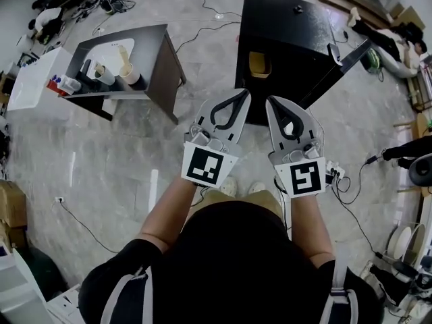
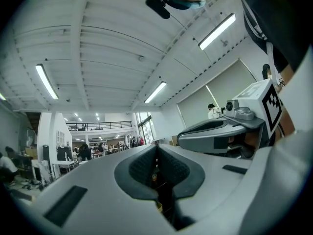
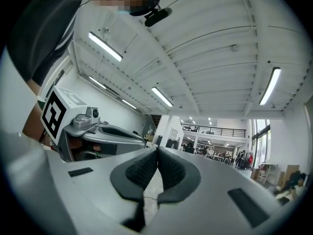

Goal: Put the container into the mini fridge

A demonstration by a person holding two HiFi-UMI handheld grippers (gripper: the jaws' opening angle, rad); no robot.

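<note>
Both tongs are held out in front of me, side by side and close together but not touching, over bare floor. Left tongs: the jaws are together, the tips meet, the ribbed pads face each other, and nothing is between them. Right tongs: also closed to the tips, with only floor showing through the narrow slit lower down, so nothing is held. Each marker cube faces up toward my head. Both gripper views look level or slightly upward at a white ribbed ceiling with strip lights. Each of these views catches the other tongs alongside. Neither of them shows the task's things. The mini fridge is a black box on the floor beyond the tongs' tips, well apart from them. Its door is swung out to the right. The container is a small tan thing seen against the dark open front of the fridge near its left side. It looks to be inside the compartment, though I cannot tell which shelf it rests on. It is clear of both tongs. To the left of the fridge, apart from it, stands a side table carrying cups and other small items. A thin cable trails across the floor at lower left.
</note>
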